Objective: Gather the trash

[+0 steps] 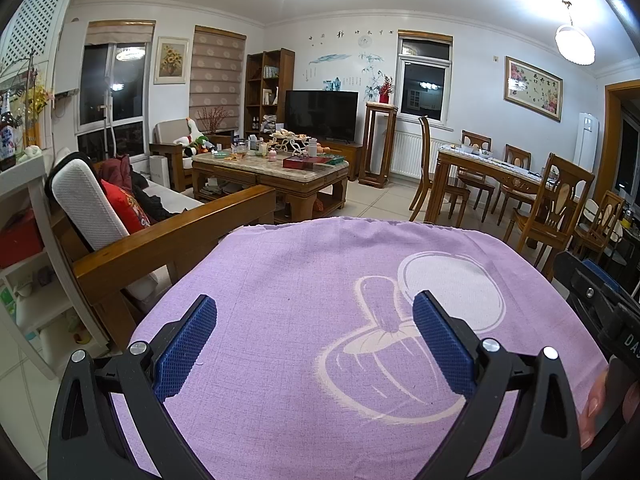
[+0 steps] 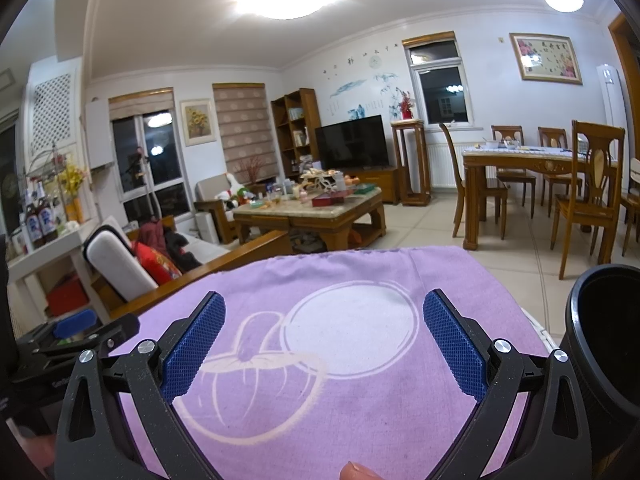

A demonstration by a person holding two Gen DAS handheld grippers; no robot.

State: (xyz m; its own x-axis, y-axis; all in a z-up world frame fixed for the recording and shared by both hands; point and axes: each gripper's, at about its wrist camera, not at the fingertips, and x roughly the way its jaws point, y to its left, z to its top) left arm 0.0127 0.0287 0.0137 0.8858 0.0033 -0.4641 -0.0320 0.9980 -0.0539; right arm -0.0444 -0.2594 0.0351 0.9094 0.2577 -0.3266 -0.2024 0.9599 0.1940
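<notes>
No trash shows clearly near either gripper; the likeliest litter is the clutter on the far coffee table [image 1: 272, 168], well apart from both, though at this range I cannot tell wrappers from keepsakes. That is the first risk: grabbing something that is not rubbish.

Left to right, the white shelf [image 1: 24, 184] stands at the far left with bottles [image 1: 6, 140] on top; a careless swing there could tip them. Next is the sofa [image 1: 168, 236], its wooden arm lying between the grippers and the coffee table, so a straight path is blocked and the way round runs over the open floor [image 1: 384, 200] to the right.

The left gripper [image 1: 316, 320] is spread wide over the purple cloth [image 1: 280, 320], holding nothing. The right gripper [image 2: 324, 320] is likewise spread and empty over the same cloth, with the left gripper's body just beside it. The cloth is loose; a pad dragging low could snag and pull it.

A black bin [image 2: 604, 340] sits just beside the right gripper, probably the trash container; a sideways move could knock it. Further right, the dining table [image 2: 520, 160] and chairs [image 2: 592, 192] narrow the floor route.
</notes>
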